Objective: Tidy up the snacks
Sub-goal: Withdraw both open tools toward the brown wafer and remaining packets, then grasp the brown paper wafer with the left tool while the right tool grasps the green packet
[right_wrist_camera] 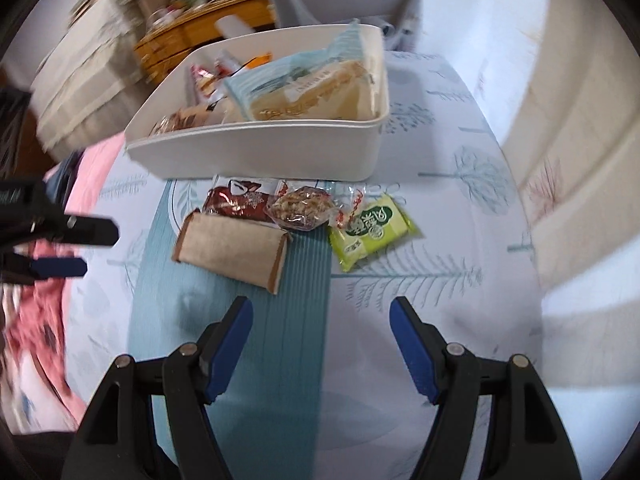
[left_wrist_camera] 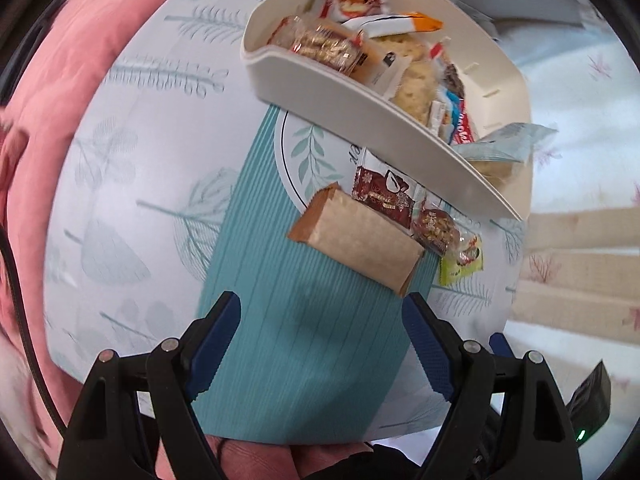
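Note:
A white bin (left_wrist_camera: 360, 108) (right_wrist_camera: 256, 152) holding several snack packs stands on a leaf-print table. In front of it lie loose snacks: a brown paper-wrapped bar (left_wrist_camera: 360, 240) (right_wrist_camera: 232, 248), a dark red packet (left_wrist_camera: 384, 196) (right_wrist_camera: 236, 202), a clear pack of nut cookies (left_wrist_camera: 436, 228) (right_wrist_camera: 300, 208) and a green packet (left_wrist_camera: 460, 264) (right_wrist_camera: 368, 232). My left gripper (left_wrist_camera: 320, 316) hovers open just short of the brown bar, nothing between its fingers. My right gripper (right_wrist_camera: 320, 320) is open over the teal stripe, short of the loose snacks. The left gripper's fingers (right_wrist_camera: 76, 248) show at the right wrist view's left edge.
The table cloth (left_wrist_camera: 152, 160) has a teal stripe (right_wrist_camera: 240, 360) down the middle. A pink cushion (left_wrist_camera: 60, 120) lies left of the table. A cream sofa (right_wrist_camera: 568, 160) stands on the right. Wooden furniture (right_wrist_camera: 192, 32) stands behind the bin.

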`<state>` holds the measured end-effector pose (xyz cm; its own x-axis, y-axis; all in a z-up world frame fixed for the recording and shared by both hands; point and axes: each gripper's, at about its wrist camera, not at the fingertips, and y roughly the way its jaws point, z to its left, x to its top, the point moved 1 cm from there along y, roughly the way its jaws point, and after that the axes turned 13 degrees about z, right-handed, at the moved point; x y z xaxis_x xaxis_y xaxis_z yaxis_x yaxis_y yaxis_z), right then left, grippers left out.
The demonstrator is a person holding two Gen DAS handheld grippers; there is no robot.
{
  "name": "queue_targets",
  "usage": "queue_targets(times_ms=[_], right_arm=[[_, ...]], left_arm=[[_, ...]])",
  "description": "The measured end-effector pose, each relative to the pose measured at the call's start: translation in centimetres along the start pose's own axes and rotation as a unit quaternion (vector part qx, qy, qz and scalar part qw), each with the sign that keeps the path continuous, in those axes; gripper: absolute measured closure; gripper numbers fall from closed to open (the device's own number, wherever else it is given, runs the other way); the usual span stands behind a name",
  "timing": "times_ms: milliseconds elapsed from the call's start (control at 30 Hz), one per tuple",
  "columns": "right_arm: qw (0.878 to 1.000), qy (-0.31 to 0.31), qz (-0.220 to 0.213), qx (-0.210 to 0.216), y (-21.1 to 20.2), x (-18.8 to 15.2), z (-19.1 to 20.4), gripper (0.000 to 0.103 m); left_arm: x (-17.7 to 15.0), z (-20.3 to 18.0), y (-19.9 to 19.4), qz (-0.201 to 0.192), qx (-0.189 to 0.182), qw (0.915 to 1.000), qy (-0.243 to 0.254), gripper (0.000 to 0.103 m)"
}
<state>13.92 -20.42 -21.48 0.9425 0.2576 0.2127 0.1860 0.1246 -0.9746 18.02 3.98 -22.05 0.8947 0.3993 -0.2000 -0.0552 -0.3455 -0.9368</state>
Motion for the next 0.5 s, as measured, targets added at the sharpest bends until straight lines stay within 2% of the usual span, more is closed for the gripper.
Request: queue_targets(times_ms=[133, 267, 500], right_arm=[[0.999, -0.049, 0.003, -0.008, 0.4, -0.1, -0.9, 0.032], [0.996, -0.093, 0.008, -0.002, 1.3, -0.3, -1.7, 0.032], [0.991, -0.133, 0.009, 0.001, 2.9, 0.4, -3.4, 0.032]], left_arm=[[0.0, -0.4, 1.6, 0.01, -0.014, 0.9986, -0.049, 0.021], [0.3, -0.6, 3.6, 0.02, -0.043, 0.9935, -0.104, 0.021], [1.4, -0.6, 6.2, 0.005, -0.107, 0.9766, -0.187, 0.021]])
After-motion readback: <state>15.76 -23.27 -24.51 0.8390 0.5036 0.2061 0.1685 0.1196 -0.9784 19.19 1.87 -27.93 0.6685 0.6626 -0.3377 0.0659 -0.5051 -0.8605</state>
